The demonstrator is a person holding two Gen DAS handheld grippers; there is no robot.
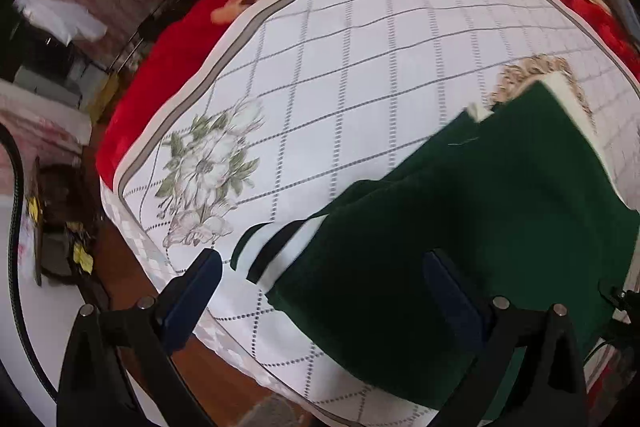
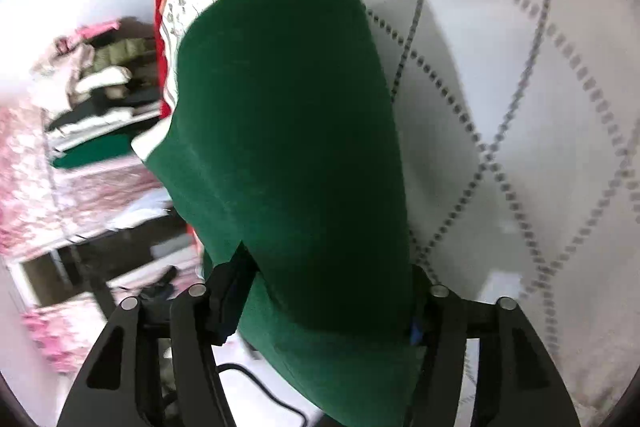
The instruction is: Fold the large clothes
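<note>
A dark green garment lies folded on the white checked bedsheet, and its white-and-dark striped cuff sticks out at the left. My left gripper hovers open above that cuff and the garment's near edge, its pads touching nothing. In the right wrist view a thick bundle of the same green garment fills the gap between the fingers of my right gripper. It drapes over the left finger and hides the right pad. That bundle is raised off the sheet and casts a shadow.
A red flowered blanket lies under the sheet along the bed's far and left edges. Brown floor with clutter runs beside the bed. Shelves stacked with folded clothes stand past the bed edge. A black cable trails below the right gripper.
</note>
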